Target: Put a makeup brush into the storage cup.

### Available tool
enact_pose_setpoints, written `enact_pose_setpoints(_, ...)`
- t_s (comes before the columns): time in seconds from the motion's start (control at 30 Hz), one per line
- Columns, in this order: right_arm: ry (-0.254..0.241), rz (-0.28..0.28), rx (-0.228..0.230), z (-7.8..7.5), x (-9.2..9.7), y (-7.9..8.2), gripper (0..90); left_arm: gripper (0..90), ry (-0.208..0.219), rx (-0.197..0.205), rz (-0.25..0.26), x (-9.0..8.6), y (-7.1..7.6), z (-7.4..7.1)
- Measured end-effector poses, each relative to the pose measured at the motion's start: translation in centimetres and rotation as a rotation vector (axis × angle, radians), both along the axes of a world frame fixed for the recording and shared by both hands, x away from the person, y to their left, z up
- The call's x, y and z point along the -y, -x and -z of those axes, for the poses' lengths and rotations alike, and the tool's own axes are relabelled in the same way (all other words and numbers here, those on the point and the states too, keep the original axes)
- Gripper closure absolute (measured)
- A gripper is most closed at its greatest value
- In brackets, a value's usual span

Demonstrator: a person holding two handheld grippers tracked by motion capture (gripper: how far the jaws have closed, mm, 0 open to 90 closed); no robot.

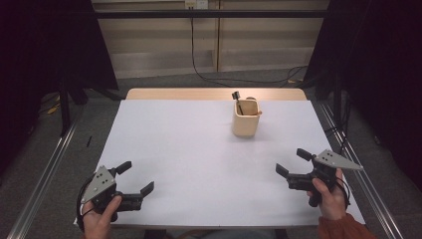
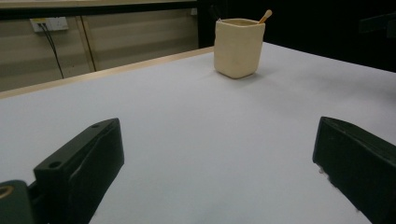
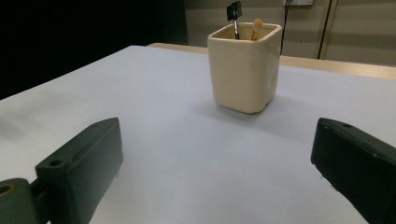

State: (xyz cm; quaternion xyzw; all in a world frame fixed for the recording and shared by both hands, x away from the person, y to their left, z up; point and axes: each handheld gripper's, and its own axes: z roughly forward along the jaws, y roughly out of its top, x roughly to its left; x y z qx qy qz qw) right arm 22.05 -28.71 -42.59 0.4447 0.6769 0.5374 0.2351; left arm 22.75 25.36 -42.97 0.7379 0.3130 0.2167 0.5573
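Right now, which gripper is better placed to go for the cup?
Probably right. The right gripper is open, sits nearer the cream cup and faces it. The left gripper, also open, lies farther off across the table.

Cream holder beyond the black gripper fingers, a black-tipped tool and tan stick inside, on white table.

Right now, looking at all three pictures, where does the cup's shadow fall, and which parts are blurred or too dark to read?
High view: the cup casts only a faint shadow on the white table; the side areas are black. Left gripper view: the near jaws look soft, and the cup is fairly sharp. Right gripper view: a soft shadow spreads at the cup's base toward the camera, and the left background is dark.
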Motion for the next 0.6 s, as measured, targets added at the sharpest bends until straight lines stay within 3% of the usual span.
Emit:
enact_pose_setpoints(0.23, -0.007, 0.001, 0.003, 0.13, 0.59, 1.13, 1.0, 1.9, -0.003, 0.001, 0.000, 0.03, 0.15, -0.10)
enact_pose_setpoints(0.6, -0.010, -0.008, -0.010, 0.71, 0.48, 0.97, 1.2, 1.9, 0.010, -0.009, -0.004, -0.06, -0.05, -0.03)
